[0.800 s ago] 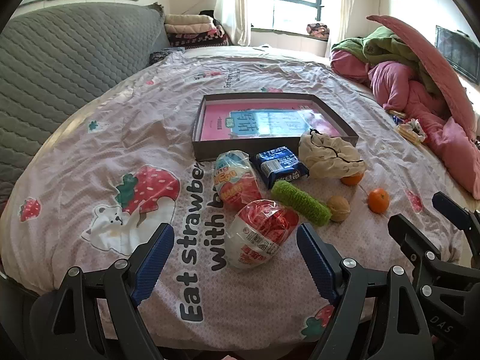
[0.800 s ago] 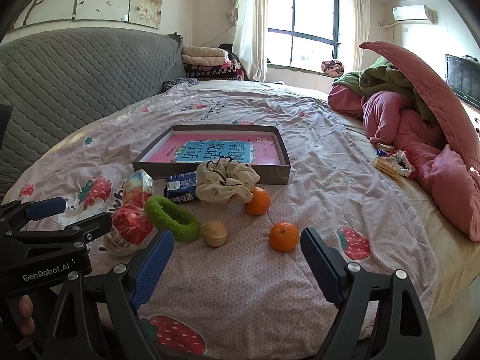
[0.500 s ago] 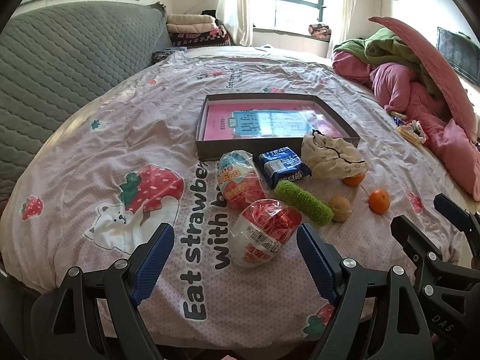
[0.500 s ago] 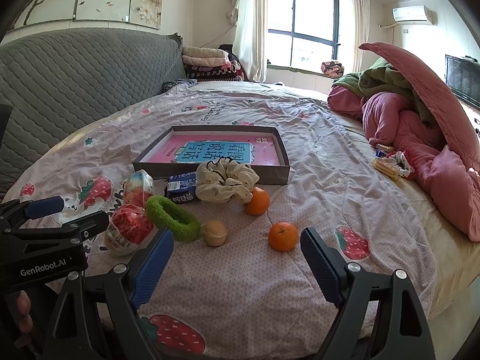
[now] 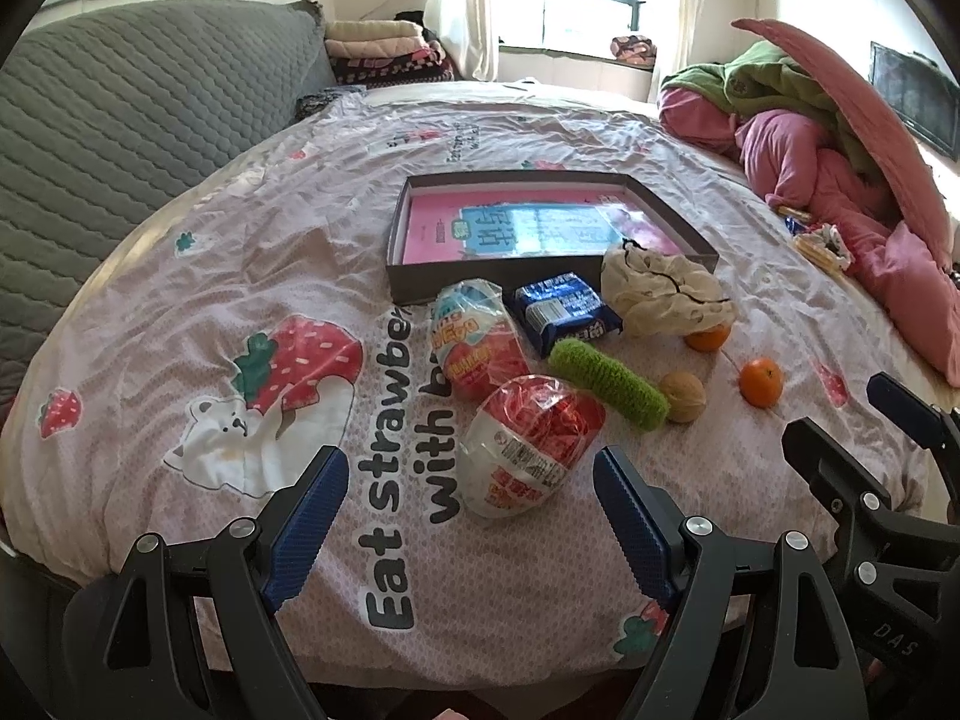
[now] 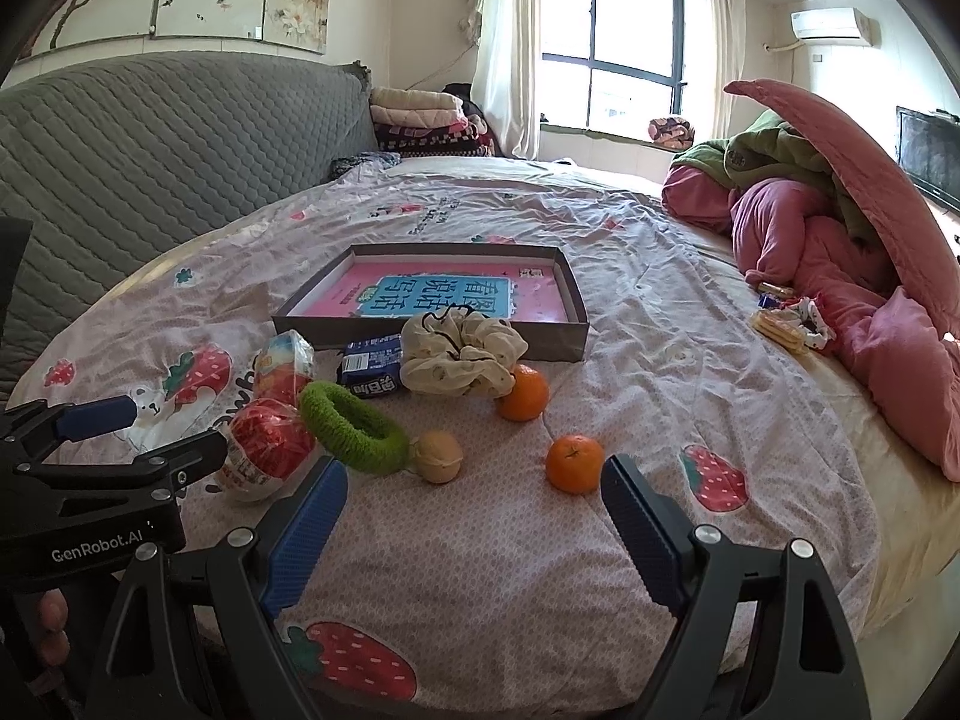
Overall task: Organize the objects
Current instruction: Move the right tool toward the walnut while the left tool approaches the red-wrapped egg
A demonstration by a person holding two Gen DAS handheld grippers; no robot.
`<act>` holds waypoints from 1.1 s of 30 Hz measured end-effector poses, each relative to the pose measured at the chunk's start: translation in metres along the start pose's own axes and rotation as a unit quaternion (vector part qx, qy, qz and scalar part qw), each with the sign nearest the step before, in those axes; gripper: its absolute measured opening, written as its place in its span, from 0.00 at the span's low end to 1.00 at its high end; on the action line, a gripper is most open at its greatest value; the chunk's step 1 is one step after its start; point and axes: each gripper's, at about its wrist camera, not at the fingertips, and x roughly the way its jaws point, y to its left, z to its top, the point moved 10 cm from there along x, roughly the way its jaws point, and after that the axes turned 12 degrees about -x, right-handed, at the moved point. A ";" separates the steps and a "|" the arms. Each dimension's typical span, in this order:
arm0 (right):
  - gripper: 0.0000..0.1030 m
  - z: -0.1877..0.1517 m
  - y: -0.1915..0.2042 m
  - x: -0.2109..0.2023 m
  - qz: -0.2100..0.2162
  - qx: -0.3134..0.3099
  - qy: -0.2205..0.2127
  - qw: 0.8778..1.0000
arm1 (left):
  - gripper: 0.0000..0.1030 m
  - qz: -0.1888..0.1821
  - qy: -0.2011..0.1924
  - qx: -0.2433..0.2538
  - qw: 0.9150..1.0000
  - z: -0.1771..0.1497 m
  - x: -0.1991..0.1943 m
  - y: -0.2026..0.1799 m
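Observation:
A shallow grey box [image 5: 543,282] [image 6: 564,348] with a pink book inside lies on the bed. In front of it lie two red-and-white egg snacks [image 5: 528,450] [image 5: 471,342], a blue snack pack [image 5: 567,312], a cream scrunchie [image 5: 666,294] [image 6: 459,351], a green scrunchie [image 5: 606,384] [image 6: 351,426], a walnut [image 5: 683,397] [image 6: 439,456] and two tangerines [image 6: 575,463] [image 6: 523,393]. My left gripper [image 5: 468,498] is open, just short of the nearer egg snack. My right gripper [image 6: 474,510] is open, just short of the walnut and the nearer tangerine.
A grey quilted headboard [image 6: 150,138] runs along the left. A heap of pink and green bedding [image 6: 840,222] lies at the right, with small wrappers [image 6: 786,324] beside it. Folded blankets [image 6: 420,120] are stacked at the far end under the window.
Both grippers have edged slightly forward toward the objects. Both stay open and no object has moved.

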 end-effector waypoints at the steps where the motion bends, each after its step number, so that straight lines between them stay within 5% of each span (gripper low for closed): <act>1: 0.84 -0.001 0.000 0.000 0.001 0.000 0.001 1.000 | 0.82 -0.001 0.002 -0.001 1.000 -0.001 0.001 0.000; 33: 0.83 -0.031 0.013 0.033 0.052 0.009 0.048 0.997 | 0.82 -0.014 0.050 -0.010 0.999 -0.023 0.038 0.007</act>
